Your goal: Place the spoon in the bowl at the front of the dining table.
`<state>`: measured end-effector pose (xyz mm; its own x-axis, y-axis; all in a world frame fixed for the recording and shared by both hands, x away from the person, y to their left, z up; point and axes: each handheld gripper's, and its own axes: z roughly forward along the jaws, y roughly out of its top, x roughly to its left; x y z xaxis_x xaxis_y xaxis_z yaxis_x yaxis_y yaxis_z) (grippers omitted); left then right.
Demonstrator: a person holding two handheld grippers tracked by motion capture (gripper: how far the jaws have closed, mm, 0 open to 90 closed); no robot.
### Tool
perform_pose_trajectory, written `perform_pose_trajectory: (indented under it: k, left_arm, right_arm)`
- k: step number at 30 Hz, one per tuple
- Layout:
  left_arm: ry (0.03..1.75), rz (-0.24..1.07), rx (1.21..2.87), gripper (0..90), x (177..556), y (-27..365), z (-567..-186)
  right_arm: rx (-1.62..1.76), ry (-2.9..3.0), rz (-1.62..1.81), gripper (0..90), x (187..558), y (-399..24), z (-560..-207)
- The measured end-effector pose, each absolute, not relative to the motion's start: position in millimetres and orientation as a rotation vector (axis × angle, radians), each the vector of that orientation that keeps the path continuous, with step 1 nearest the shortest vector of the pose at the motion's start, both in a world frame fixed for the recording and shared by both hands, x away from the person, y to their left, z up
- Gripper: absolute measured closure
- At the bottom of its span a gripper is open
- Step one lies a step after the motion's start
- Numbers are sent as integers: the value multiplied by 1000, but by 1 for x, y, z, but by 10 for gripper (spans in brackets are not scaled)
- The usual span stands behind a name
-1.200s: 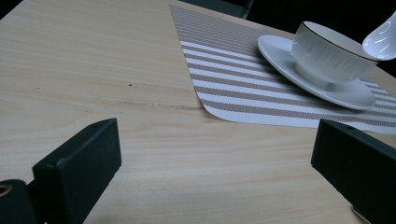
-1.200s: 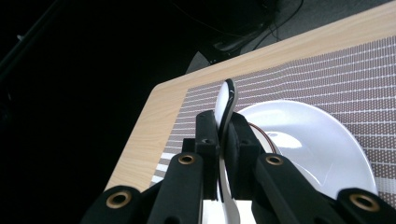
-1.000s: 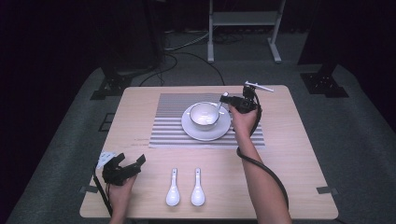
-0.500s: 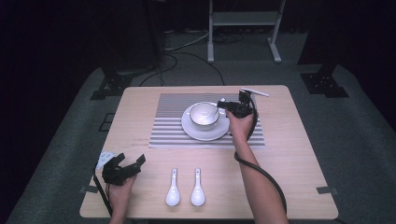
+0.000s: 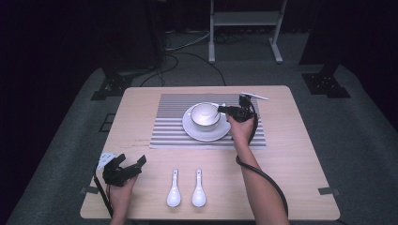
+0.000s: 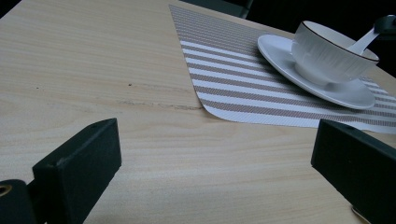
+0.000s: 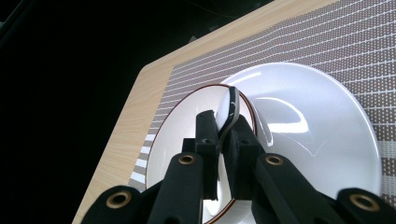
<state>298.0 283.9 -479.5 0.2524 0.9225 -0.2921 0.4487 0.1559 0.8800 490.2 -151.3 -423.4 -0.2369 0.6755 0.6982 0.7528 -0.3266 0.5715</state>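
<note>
Where the table (image 5: pixel 291 154) edge runs nearest the person, the left gripper (image 5: pixel 123 169) rests with its jaws spread wide and empty, well short of the striped mat (image 5: pixel 169 131). Just right of it lie two white spoons (image 5: pixel 186 188) side by side. Farther off, on the mat, a cup (image 5: pixel 205 116) sits on a saucer (image 5: pixel 197 132). Over the cup's rim, the right gripper (image 7: pixel 223 137) pinches a third spoon (image 7: pixel 229 110) by its handle.

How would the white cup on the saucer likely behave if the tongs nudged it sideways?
The cup looks glazed and rigid, so it would probably slide on the glossy saucer rather than flex. Its narrow foot suggests it could tip. The spoon held in the right tongs leans inside it and might lever it.
</note>
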Motion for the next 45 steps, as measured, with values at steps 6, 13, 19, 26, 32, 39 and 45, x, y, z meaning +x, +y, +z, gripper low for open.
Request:
perform_pose_trajectory:
  k: [6, 13, 19, 26, 32, 39, 45]
  left_arm:
    - [1362, 562, 1461, 4, 298, 284, -480]
    - [1361, 561, 1463, 4, 298, 284, -480]
    - [1361, 562, 1464, 4, 298, 284, -479]
    - [1362, 560, 1463, 3, 298, 284, -480]
    - [1361, 562, 1465, 4, 298, 283, -480]
    - [1363, 557, 1462, 3, 299, 284, -480]
    - [1363, 560, 1462, 4, 299, 284, -480]
  right_arm:
    - [-1896, -1780, -1630, 846, 490, -152, -424]
    - [-1898, -1820, -1619, 842, 490, -154, -425]
    - [-1893, -1833, -1612, 836, 490, -156, -426]
    - [-1895, -1821, -1606, 826, 490, -161, -430]
    - [-1888, -1814, -1595, 817, 489, -163, -433]
    - [-1877, -1813, -1586, 788, 489, -163, -436]
    - [-1853, -1807, -1588, 769, 487, -164, -439]
